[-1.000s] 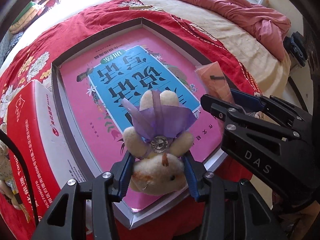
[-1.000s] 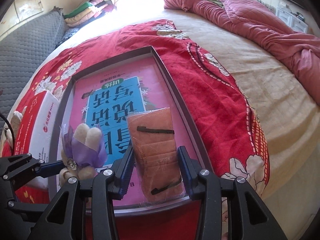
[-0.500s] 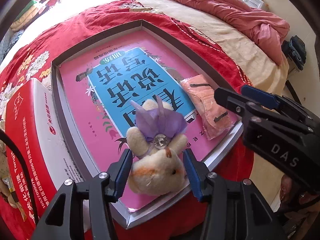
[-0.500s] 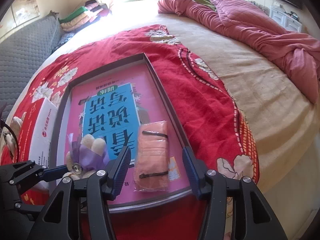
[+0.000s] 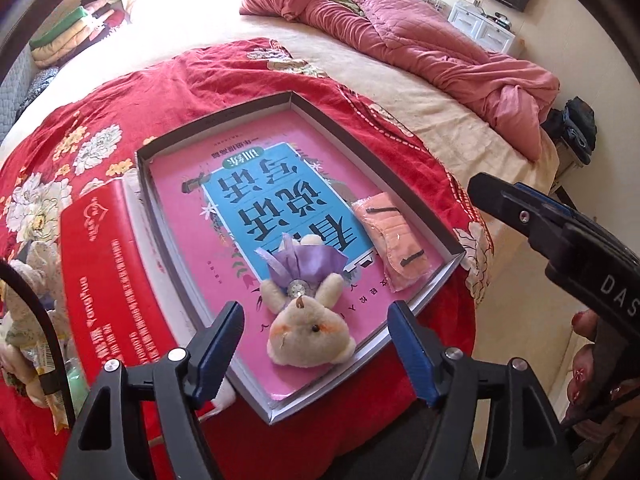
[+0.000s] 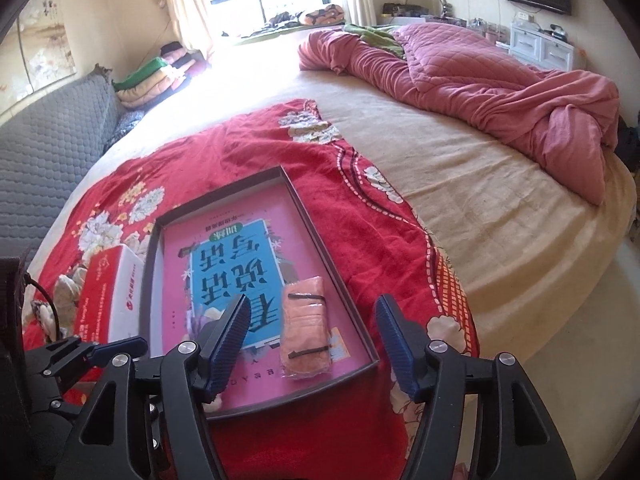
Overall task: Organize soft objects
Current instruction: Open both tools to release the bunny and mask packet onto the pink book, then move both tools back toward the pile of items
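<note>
A cream plush bunny (image 5: 308, 316) with a purple bow lies in a shallow grey tray (image 5: 404, 184) lined with a pink and blue book cover. An orange cloth pack (image 5: 390, 242) lies beside it at the tray's right side; it also shows in the right wrist view (image 6: 306, 332). My left gripper (image 5: 316, 348) is open and empty, raised above the bunny. My right gripper (image 6: 312, 340) is open and empty, raised above the orange pack; its body shows in the left wrist view (image 5: 560, 236). The tray also shows in the right wrist view (image 6: 320, 240).
The tray rests on a red floral blanket (image 5: 200, 80) on a bed. A red and white box (image 5: 104, 276) stands left of the tray, with another plush toy (image 5: 24, 320) beyond it. A pink quilt (image 6: 500, 92) is bunched at the bed's far right.
Both grippers opened, let go of the bunny and the orange pack into the tray, and pulled back and up.
</note>
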`<move>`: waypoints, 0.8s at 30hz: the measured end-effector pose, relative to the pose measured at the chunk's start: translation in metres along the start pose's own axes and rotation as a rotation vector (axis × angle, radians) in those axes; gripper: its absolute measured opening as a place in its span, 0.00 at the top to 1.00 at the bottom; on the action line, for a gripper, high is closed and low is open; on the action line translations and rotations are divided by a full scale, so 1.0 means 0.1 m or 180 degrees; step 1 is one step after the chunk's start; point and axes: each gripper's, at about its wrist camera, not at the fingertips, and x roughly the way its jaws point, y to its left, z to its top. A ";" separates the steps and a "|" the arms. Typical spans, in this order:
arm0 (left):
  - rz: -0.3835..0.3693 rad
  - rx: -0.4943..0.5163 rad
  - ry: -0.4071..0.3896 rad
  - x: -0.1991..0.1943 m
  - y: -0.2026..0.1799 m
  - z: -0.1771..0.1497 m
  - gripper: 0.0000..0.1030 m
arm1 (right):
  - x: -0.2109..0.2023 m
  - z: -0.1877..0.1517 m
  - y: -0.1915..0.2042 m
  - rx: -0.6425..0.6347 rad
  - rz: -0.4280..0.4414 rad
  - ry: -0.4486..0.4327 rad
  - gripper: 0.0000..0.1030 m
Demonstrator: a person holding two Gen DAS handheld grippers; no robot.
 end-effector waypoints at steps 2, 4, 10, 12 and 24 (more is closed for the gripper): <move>-0.0003 -0.0037 -0.0128 -0.19 0.06 -0.02 0.27 | -0.14 0.04 0.08 -0.0009 0.0045 -0.0100 0.33; 0.0021 -0.0058 -0.0249 -0.38 0.13 -0.05 0.24 | -0.26 0.07 0.18 -0.0057 0.0065 -0.0160 0.32; 0.0205 -0.0084 -0.0461 -0.81 0.39 -0.19 0.22 | -0.50 0.09 0.53 -0.0183 0.0131 -0.0260 0.31; 0.0297 -0.0093 -0.0497 -0.92 0.48 -0.26 0.22 | -0.56 0.09 0.66 -0.0215 0.0178 -0.0278 0.31; 0.0666 -0.0555 -0.0773 -1.64 1.25 -0.66 0.21 | -0.94 0.07 1.56 -0.0673 0.0510 -0.0405 0.28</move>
